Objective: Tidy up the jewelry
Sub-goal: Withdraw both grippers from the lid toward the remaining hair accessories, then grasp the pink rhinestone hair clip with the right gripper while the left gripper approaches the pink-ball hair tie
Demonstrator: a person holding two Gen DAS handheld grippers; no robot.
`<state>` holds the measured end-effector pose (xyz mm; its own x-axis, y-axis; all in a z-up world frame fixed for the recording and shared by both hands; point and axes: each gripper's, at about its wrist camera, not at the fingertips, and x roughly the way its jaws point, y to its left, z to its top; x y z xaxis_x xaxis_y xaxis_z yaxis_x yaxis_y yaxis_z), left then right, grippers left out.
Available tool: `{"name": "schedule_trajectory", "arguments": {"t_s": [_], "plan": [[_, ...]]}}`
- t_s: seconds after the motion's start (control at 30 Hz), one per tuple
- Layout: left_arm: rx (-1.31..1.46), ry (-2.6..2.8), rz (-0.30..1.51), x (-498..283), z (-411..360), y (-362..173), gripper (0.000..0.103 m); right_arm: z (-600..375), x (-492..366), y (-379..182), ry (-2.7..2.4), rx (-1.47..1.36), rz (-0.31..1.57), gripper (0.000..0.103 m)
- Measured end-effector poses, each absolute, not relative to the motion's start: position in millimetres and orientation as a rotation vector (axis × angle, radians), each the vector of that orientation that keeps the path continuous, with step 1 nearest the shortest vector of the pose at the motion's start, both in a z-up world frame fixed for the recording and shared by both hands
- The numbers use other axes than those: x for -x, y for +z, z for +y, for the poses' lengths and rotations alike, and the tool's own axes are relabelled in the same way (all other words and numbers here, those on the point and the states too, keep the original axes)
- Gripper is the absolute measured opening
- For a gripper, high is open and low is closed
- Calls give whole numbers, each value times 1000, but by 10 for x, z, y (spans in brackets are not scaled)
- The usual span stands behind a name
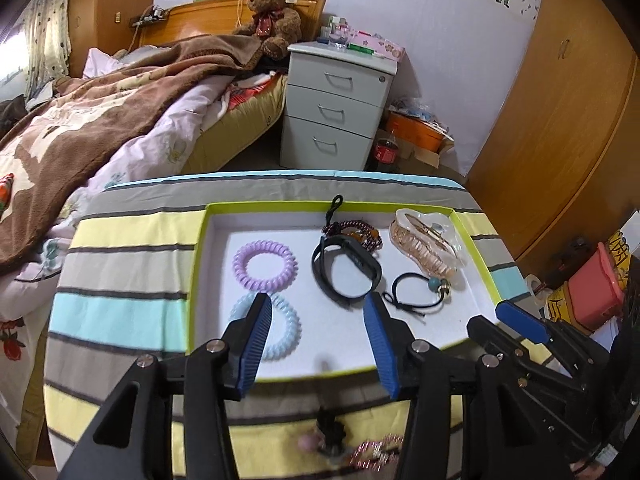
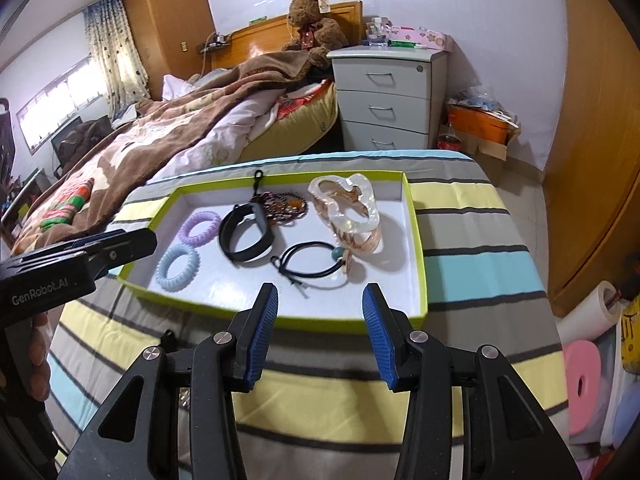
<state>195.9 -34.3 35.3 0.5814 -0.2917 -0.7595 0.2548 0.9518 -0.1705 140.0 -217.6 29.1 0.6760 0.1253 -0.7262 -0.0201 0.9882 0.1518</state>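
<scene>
Both your left gripper (image 1: pixel 316 316) and right gripper (image 2: pixel 320 308) gape empty; reach back to the pink beaded piece (image 1: pixel 376 454) (blurred) at the table's near edge, short of the tray (image 2: pixel 416 240).

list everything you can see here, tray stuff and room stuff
tray: 1, white inside with green rim, on the striped cloth
coil hair ties: 2, purple behind light blue, left part of tray
wristband: 1, black, tray middle
beaded bracelet: 1, dark red with amber beads, behind the wristband
hair claw: 1, clear and rose gold, right part of tray
elastic hair tie: 1, black with teal bead, front right of tray
loose pieces: blurred, pink and dark, on the cloth before the tray
striped cloth: 1, yellow, grey, blue
teddy bear: 1, brown, on the bed
drawer unit: 1, pale grey, beside the bed
left gripper: open, empty
right gripper: open, empty
</scene>
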Motion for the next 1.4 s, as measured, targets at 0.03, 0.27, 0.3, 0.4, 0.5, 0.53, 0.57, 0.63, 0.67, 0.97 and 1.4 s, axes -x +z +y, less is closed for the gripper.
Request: {"name": "schedule_trajectory", "arguments": {"t_s": [0.03, 0.27, 0.3, 0.4, 0.5, 0.53, 0.57, 0.63, 0.67, 0.97, 1.4], "plan": [[45, -316, 889, -1910, -320, 359, 50, -2167, -1374, 293, 87, -134, 824, 45], [80, -300, 881, -1586, -98, 362, 51, -2025, -1169, 265, 137, -118, 830, 45], [85, -296, 879, -1546, -61, 357, 51, -2011, -1155, 250, 145, -122, 834, 45], [106, -283, 883, -1446, 39, 314, 51, -1934, -1133, 175, 191, -129, 856, 45], [126, -267, 898, -1381, 151, 247, 51, -1844, -1107, 95, 266, -129, 882, 45], [129, -263, 901, -1357, 182, 226, 51, -1797, -1100, 69, 294, -121, 890, 45], [132, -259, 905, -1345, 216, 202, 51, -1765, -1098, 54, 313, -115, 894, 45], [142, -246, 917, -1324, 287, 158, 51, -1691, -1093, 24, 358, -104, 902, 45], [148, -243, 919, -1308, 312, 141, 51, -1660, -1091, 11, 382, -98, 904, 45], [167, -231, 936, -1212, 462, 41, 51, -1418, -1177, -167, 480, 10, 962, 51], [181, -237, 955, -1190, 508, -29, 51, -1182, -974, -184, 553, 153, 988, 51]]}}
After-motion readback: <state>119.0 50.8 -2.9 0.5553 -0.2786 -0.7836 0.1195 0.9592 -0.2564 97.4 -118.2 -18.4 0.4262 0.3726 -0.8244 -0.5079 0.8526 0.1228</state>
